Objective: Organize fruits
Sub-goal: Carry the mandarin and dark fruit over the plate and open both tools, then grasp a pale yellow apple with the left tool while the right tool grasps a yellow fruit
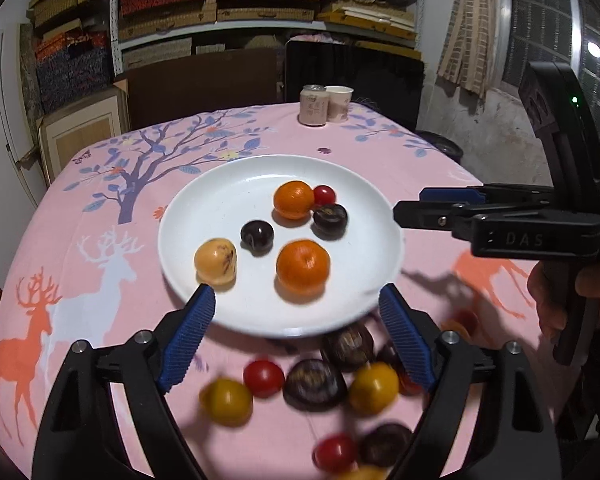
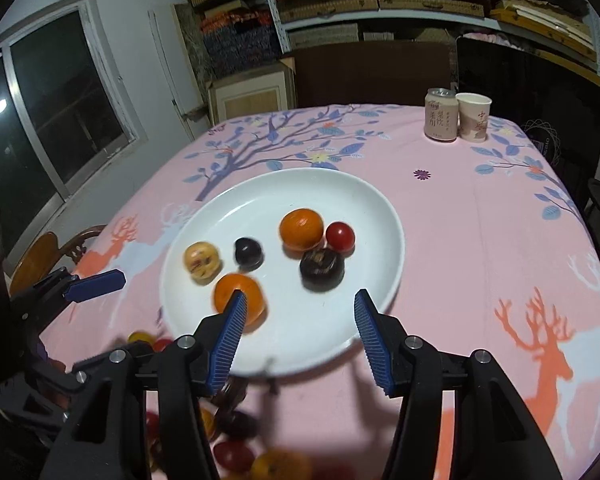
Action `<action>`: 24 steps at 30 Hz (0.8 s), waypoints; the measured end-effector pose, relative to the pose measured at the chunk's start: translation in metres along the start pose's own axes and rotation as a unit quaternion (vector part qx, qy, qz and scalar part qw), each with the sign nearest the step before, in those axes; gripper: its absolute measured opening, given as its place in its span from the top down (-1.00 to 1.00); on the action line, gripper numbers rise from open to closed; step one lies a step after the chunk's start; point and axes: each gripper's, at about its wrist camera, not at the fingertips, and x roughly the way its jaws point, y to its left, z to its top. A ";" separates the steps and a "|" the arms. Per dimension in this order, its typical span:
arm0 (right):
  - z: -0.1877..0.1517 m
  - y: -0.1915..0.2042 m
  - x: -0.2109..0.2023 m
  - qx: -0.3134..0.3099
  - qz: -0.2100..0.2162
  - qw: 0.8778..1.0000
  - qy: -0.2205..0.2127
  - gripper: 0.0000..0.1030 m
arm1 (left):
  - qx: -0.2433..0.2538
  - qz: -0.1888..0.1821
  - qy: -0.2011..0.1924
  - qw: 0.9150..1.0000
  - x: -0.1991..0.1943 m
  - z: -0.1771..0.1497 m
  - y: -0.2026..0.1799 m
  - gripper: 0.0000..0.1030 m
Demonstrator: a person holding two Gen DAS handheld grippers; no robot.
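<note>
- Counter point(image 1: 380, 152) draped in a pink cloth printed with deer and a blue tree; drink can point(image 1: 313, 105) and paper cup point(image 1: 339, 102) side by side at the far edge.
- Behind: shelves point(image 1: 268, 0) packed with flat woven boxes; dark window point(image 2: 60, 96) in the right wrist view.
- White plate point(image 1: 220, 200) mid-counter, holding two tangerines point(image 1: 302, 266), two dark plums point(image 1: 257, 236), one cherry tomato point(image 1: 324, 194) and a pale loquat point(image 1: 215, 261).
- Left tool point(image 1: 296, 300) spread wide, nothing between the pads, tips over the plate's 6 o'clock rim; near tangerine just ahead at 12 o'clock.
- Loose fruit point(image 1: 314, 384) on the cloth under the left tool: red and yellow tomatoes, dark plums, blurred.
- Right tool point(image 2: 300, 304) spread apart, empty, at the plate's near rim; tangerine behind its left pad, plum at 12 o'clock.
</note>
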 end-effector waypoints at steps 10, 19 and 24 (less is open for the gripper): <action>-0.111 0.011 -0.059 0.030 0.006 0.999 -0.031 -0.18 | 0.055 -0.017 0.039 0.998 -0.043 -0.099 -0.033 -0.58; -0.141 0.039 -0.057 -0.029 -0.006 1.000 -0.002 -0.17 | 0.042 -0.024 0.074 0.996 -0.008 -0.121 -0.039 0.23; -0.143 0.057 -0.051 -0.075 -0.009 0.997 -0.004 -0.09 | 0.032 -0.034 0.065 0.997 -0.013 -0.124 -0.036 0.23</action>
